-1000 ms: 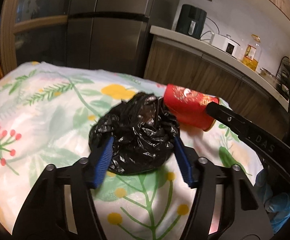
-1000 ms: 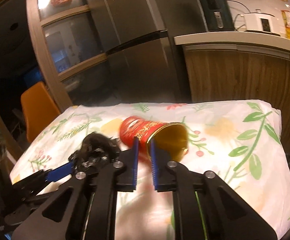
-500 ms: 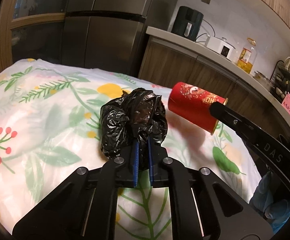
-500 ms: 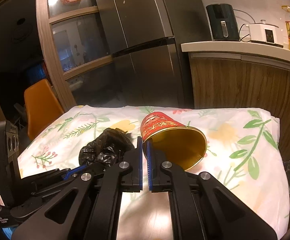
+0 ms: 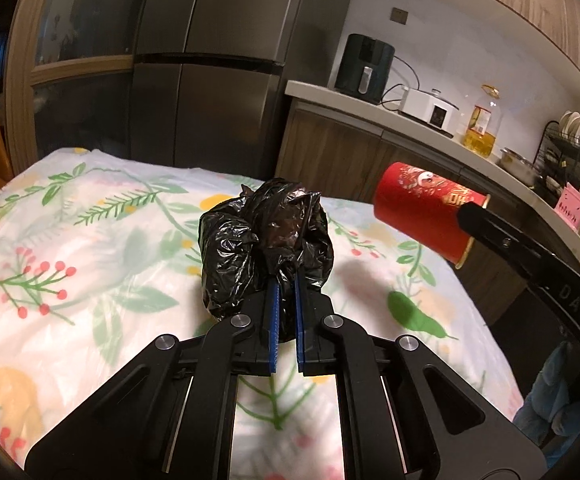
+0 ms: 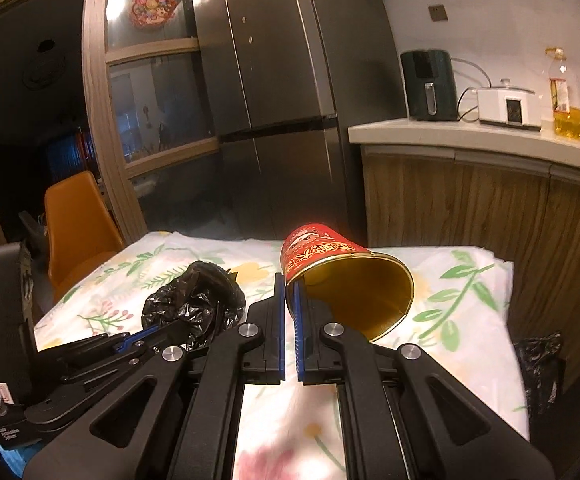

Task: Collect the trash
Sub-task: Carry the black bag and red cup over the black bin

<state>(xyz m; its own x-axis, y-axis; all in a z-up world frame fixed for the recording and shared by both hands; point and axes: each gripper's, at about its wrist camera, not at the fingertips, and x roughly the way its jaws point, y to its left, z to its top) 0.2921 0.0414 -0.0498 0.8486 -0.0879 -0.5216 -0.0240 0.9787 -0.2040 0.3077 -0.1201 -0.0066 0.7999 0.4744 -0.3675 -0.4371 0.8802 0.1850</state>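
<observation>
- Our left gripper (image 5: 284,292) is clenched on a fold of the crumpled black trash bag (image 5: 266,236), which bulges just ahead of and above its fingertips, over the flowered tablecloth (image 5: 90,248).
- We judge the bag light, soft and slippery: the thin film can slide out of a pinch, so a bunched fold is the best hold.
- The bag is a rough ball with no clear long axis; its gathered peaks point up and away from the gripper.
- Our right gripper (image 6: 288,296) grips the wall of the red paper cup (image 6: 329,264) at the rim, one finger inside and one outside.
- We judge the cup light and easily crushed; the rolled rim is its stiffest part, so that is where to pinch it.
- The cup lies tilted: its long axis runs away from the right gripper, its base far and up to the left, its gold mouth near, opening down to the right of the fingertips.
</observation>
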